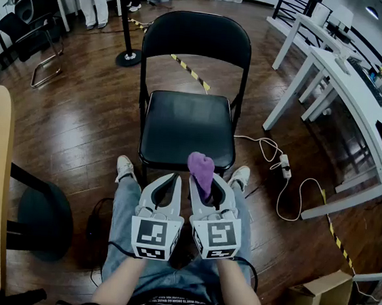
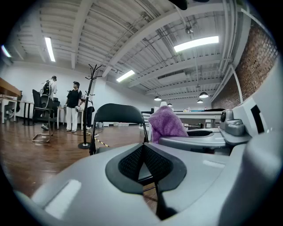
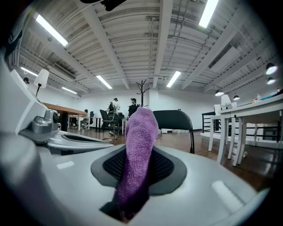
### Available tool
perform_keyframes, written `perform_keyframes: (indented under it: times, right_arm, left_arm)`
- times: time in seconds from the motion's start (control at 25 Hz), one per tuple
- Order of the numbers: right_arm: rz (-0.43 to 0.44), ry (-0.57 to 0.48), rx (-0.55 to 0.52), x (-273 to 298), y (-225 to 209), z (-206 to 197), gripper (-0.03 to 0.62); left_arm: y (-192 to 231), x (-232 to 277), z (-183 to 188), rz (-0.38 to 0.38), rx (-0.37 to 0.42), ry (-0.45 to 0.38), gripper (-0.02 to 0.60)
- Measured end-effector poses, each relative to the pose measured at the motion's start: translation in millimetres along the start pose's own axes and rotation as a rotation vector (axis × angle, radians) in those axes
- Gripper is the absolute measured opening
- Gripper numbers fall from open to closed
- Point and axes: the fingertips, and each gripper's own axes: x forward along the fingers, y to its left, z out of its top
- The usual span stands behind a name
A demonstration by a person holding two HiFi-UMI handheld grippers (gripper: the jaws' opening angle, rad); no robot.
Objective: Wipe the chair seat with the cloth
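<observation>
The cloth [image 1: 201,169] is purple and fuzzy, like a small towel. It is soft and light, so it bends and flops and cannot break. The right gripper [image 1: 209,183] is squeezing it. The two fingers are pressed on the bottom part of the cloth, and the top part sticks up in a round lump. That is a good place to hold it, because the loose end is free to rub on things. A soft cloth can slip out, so I think the squeeze has to stay tight while it is pushed around.

The left gripper [image 1: 171,178] holds nothing. Its finger tips touch each other, and only a little gap shows lower down between the black pads.

Both grippers are side by side over the person's knees, just in front of the chair [image 1: 197,37]. The cloth is near the front edge of the seat [image 1: 186,125], toward its right front corner. From above it looks like it is not touching the seat yet, but that is hard to tell for sure.

The seat is black, flat and almost square, with round corners. It looks smooth and a bit shiny, maybe padded. The back of the chair is black and curved, and the thin frame looks like metal. The floor [image 1: 81,127] is dark brown wood boards.
</observation>
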Motion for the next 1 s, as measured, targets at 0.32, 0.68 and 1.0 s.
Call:
perform_keyframes:
  times: [0.32,0.68,1.0]
  right_arm:
    - [0.018,0.017,0.003,63.2,-13.0,7.2,0.109]
    - [0.053,0.037,-0.023,116.3,-23.8,14.3,0.109]
    - [0.095,0.046,-0.064,157.2,-28.4,21.7,0.109]
  left_arm:
    - [36.3,49.3,11.2,0.005,-0.007,0.007,0.005]
    - [72.0,87.1,25.2,0.034,-0.018,0.003,0.005]
    - [97.5,110.9,35.4,0.07,-0.024,-0.005,0.005]
